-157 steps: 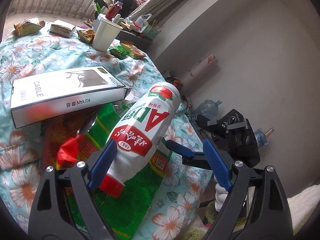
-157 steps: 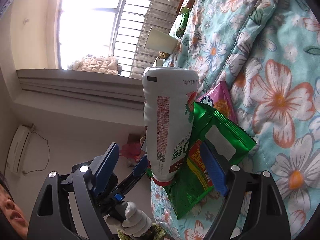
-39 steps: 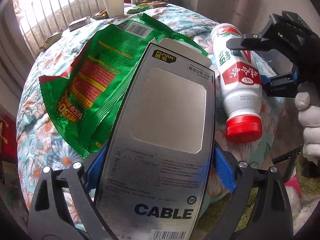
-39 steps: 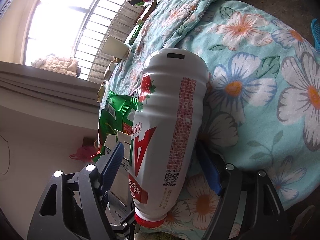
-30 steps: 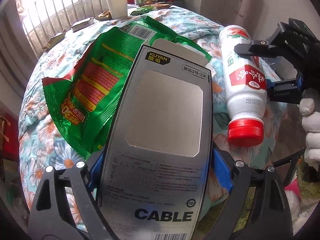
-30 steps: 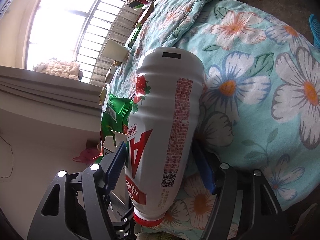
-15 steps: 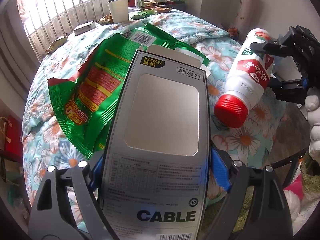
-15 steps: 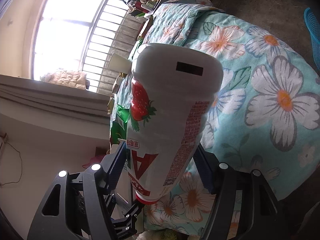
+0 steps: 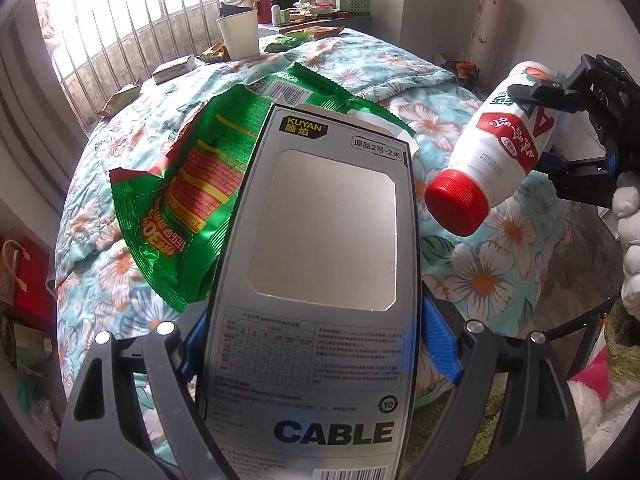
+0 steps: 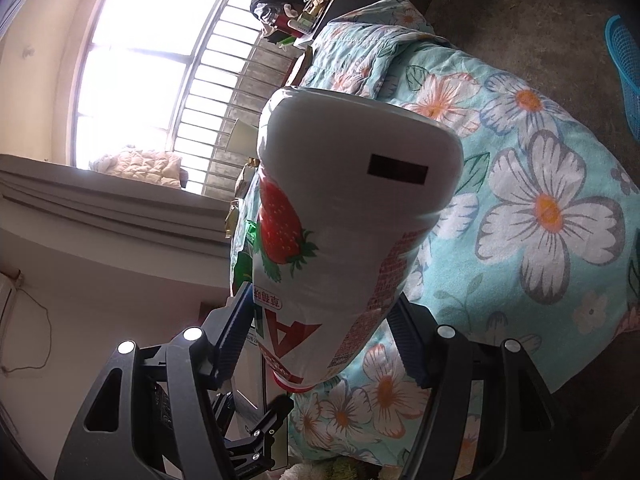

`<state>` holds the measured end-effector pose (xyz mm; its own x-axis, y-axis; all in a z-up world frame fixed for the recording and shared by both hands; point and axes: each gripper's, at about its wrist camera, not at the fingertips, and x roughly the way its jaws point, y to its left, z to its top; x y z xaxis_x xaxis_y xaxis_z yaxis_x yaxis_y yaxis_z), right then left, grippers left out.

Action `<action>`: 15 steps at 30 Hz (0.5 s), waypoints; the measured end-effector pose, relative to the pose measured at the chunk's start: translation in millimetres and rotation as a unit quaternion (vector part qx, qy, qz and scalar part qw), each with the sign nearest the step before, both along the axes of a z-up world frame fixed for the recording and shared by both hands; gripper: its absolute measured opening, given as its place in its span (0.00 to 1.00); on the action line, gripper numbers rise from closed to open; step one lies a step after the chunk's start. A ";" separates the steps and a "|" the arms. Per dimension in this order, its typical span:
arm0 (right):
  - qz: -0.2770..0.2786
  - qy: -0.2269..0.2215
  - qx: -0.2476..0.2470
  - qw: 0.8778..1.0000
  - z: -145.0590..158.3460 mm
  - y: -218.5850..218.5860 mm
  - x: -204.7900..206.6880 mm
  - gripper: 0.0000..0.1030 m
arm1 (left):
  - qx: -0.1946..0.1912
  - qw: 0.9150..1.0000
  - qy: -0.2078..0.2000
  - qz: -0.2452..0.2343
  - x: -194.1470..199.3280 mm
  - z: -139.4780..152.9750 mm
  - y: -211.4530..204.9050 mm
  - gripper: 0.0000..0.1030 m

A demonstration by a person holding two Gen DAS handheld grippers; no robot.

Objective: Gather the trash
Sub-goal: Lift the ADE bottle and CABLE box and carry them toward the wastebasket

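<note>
My left gripper is shut on a grey cable box marked CABLE, held above the table. A crumpled green snack bag lies on the floral tablecloth under and left of the box. My right gripper is shut on a white strawberry drink bottle with a red cap, lifted off the cloth and tilted. In the left wrist view the bottle hangs at the right in the right gripper.
A white paper cup, small wrappers and a small carton sit at the table's far side by the window bars. A blue basket stands on the floor at the right. Clutter fills a far shelf.
My right gripper has lifted the bottle off the tablecloth and tilted it, cap toward the left gripper. My left gripper still holds the cable box, slightly higher.
</note>
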<state>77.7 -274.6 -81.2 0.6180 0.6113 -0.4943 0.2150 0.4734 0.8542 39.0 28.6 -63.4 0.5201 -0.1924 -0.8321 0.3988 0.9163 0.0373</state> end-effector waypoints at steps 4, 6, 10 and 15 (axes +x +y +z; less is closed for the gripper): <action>-0.004 -0.008 0.002 1.000 5.5 -2.1 -5.1 0.62 | 0.001 1.000 -0.007 0.001 -2.6 4.2 0.1 0.79; -0.006 -0.013 0.003 1.000 7.3 -4.4 -9.4 0.62 | 0.001 1.000 -0.010 0.001 -4.1 6.1 -0.7 0.79; -0.012 -0.023 0.013 1.000 10.3 -11.7 -16.2 0.62 | 0.000 1.000 -0.018 0.000 -7.1 11.8 -2.7 0.79; -0.026 -0.047 0.039 0.998 19.0 -30.7 -32.3 0.62 | -0.010 0.999 -0.030 -0.009 -7.1 26.8 -8.2 0.79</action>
<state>45.4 -305.3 -62.3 0.6915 0.6115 -0.3847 0.1543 0.3952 0.9056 32.0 20.4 -36.5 0.5647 -0.2191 -0.7957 0.4132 0.9096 0.0428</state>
